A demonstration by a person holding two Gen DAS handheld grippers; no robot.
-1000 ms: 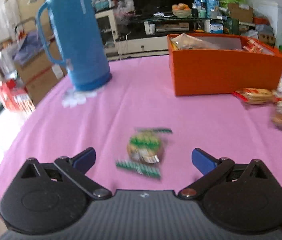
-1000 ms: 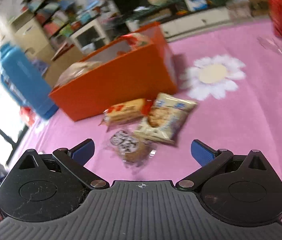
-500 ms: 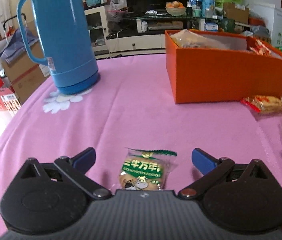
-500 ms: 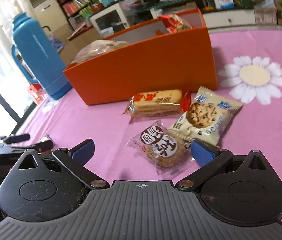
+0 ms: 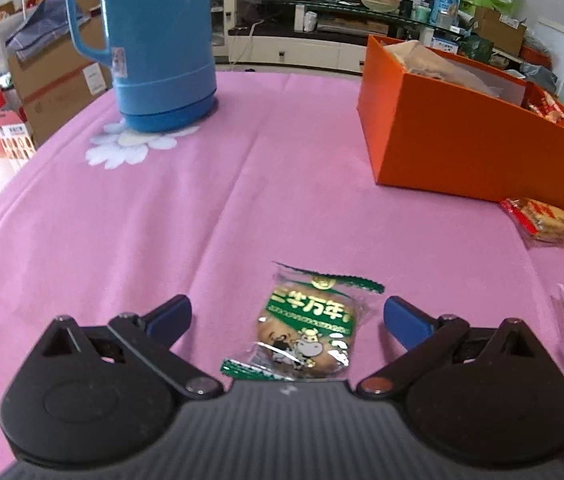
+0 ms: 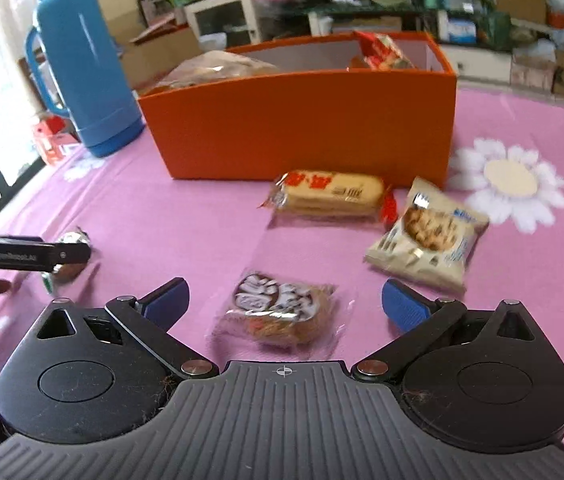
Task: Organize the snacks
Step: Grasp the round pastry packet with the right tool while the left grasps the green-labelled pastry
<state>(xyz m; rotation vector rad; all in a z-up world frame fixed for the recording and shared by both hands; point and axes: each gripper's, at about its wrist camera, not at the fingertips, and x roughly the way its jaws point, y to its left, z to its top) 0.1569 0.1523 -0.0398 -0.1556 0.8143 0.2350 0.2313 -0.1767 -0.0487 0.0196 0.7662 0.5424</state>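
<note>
The left gripper point(image 5: 286, 318) is held with jaws spread wide around a green-labelled cookie packet point(image 5: 308, 330) lying on the pink surface point(image 5: 161, 220). The right gripper point(image 6: 285, 300) is likewise released, a clear-wrapped round cake point(image 6: 277, 310) lying between its fingers. Beyond it a biscuit pack point(image 6: 328, 194) and a white cookie bag point(image 6: 428, 238) are seen near the orange box point(image 6: 302, 128), with a blue thermos point(image 6: 81, 64) farther left
</note>
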